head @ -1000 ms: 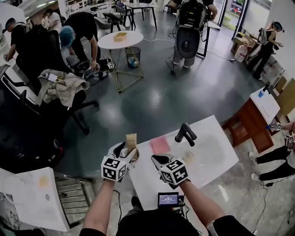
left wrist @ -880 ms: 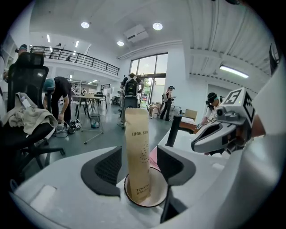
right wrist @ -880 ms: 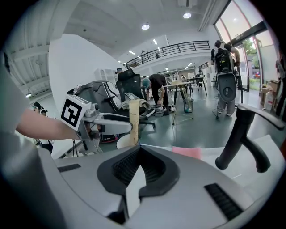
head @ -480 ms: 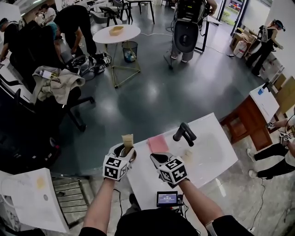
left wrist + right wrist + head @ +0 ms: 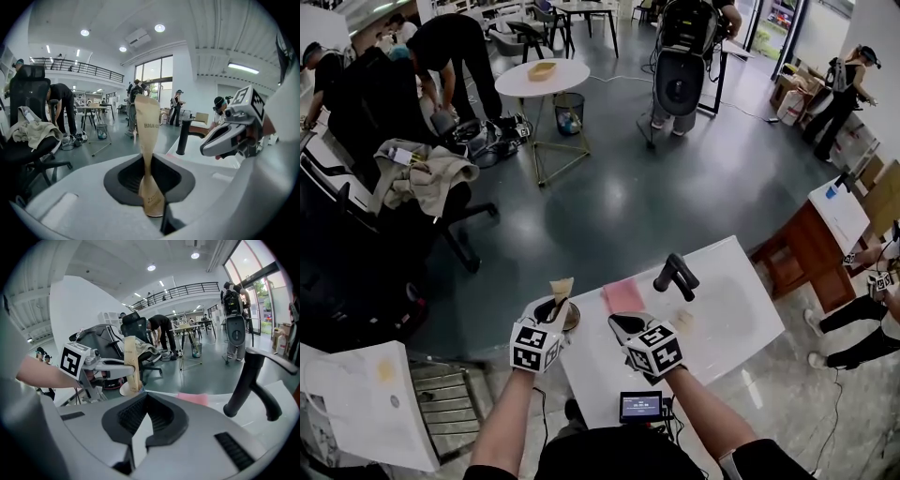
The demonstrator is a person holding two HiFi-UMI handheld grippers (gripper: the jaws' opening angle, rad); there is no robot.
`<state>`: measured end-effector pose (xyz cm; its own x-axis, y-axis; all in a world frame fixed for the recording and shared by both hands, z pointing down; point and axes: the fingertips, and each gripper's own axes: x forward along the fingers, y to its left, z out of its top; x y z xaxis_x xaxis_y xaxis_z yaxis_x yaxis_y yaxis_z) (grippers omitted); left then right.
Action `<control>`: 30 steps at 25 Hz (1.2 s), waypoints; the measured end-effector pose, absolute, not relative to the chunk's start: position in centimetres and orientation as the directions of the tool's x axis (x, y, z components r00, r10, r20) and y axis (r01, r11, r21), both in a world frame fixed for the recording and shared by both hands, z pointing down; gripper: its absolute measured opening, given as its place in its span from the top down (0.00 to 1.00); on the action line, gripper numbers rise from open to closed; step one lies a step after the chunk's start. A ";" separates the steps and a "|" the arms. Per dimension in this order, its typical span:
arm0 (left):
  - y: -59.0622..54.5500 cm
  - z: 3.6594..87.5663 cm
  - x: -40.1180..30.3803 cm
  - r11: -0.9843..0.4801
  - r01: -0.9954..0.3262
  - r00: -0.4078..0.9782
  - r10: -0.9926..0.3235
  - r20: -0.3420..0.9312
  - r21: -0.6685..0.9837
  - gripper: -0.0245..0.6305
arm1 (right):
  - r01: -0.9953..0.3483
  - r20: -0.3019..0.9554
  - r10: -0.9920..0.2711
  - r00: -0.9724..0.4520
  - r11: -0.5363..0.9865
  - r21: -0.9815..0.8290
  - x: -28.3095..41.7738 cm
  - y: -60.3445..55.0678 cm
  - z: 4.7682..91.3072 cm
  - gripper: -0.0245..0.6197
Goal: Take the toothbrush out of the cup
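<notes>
Left hand-held gripper (image 5: 551, 308), wide before, freshly clamped onto the packaged toothbrush (image 5: 147, 140) in the cup (image 5: 123, 390); right hand-held gripper (image 5: 146, 414) closed, empty.

Cup (image 5: 574, 319) mostly behind left gripper (image 5: 551, 308)

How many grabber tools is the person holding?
2. The left gripper, jaws just closed on the toothbrush packet in the cup; the right gripper, shut and empty, beside it.

A white table (image 5: 727, 309) carries a cup (image 5: 572, 318) at its far left corner, a pink sheet (image 5: 624, 294) just right of it, and a black bent handle (image 5: 677, 274) farther right.
</notes>
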<state>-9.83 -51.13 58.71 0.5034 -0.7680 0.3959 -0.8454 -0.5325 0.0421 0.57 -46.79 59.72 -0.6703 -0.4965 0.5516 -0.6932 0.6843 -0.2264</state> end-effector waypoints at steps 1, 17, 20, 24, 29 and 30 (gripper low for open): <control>-50.9 58.1 -9.9 -0.531 -0.846 0.503 -0.775 0.383 0.038 0.89 | -0.691 0.548 -0.498 -0.672 0.687 -0.224 0.5 -46.7 59.5 0.95; -44.6 50.7 -13.2 -0.471 -0.880 0.473 -0.861 0.185 0.059 0.89 | -0.670 0.482 -0.524 -0.702 0.716 -0.198 -1.9 -45.0 56.4 0.95; -43.1 51.5 -13.8 -0.468 -0.881 0.470 -0.857 0.212 0.064 0.89 | -0.667 0.480 -0.520 -0.706 0.717 -0.205 -2.2 -44.3 56.4 0.95; -41.3 53.4 -14.1 -0.453 -0.888 0.456 -0.851 0.260 0.076 0.89 | -0.661 0.476 -0.514 -0.714 0.720 -0.214 -2.0 -43.4 56.3 0.95; -40.5 54.2 -13.9 -0.459 -0.885 0.461 -0.843 0.277 0.075 0.89 | -0.656 0.459 -0.520 -0.721 0.725 -0.208 -2.0 -43.2 55.6 0.95; -40.4 54.2 -13.8 -0.460 -0.885 0.462 -0.842 0.277 0.075 0.89 | -0.655 0.456 -0.521 -0.722 0.727 -0.208 -2.0 -43.3 55.5 0.95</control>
